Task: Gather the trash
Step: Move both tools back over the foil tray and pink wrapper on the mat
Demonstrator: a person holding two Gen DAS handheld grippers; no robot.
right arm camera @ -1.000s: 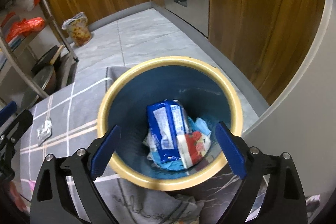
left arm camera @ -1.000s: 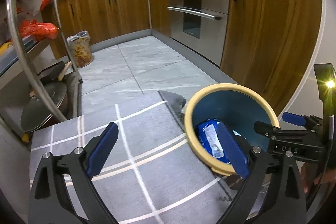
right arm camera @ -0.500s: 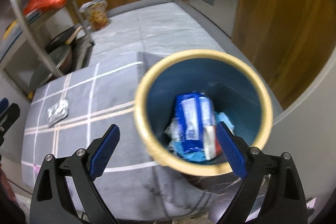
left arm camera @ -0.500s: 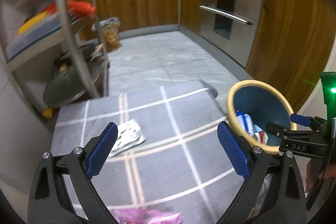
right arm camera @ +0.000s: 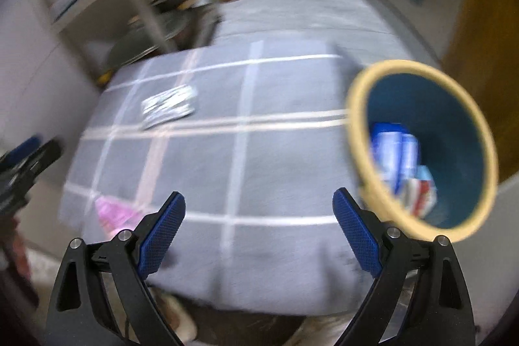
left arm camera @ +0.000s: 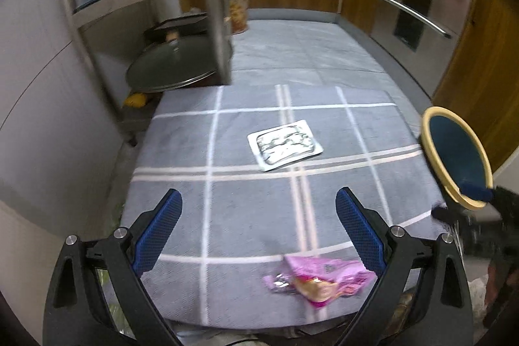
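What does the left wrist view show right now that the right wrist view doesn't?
Only the left wrist view shows the pink wrapper sharply, lying between the open left tongs, and the pot lid under the rack. Only the right wrist view shows inside the bin: blue packaging already there. Both show the grey checked cloth, the silver foil packet, the bin and open tongs; the right tongs hold nothing.

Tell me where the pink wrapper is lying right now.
The pink wrapper lies on the grey checked cloth at its near edge, low in the left wrist view, just inside the right finger of the open left tongs, nearer than the silver packet.
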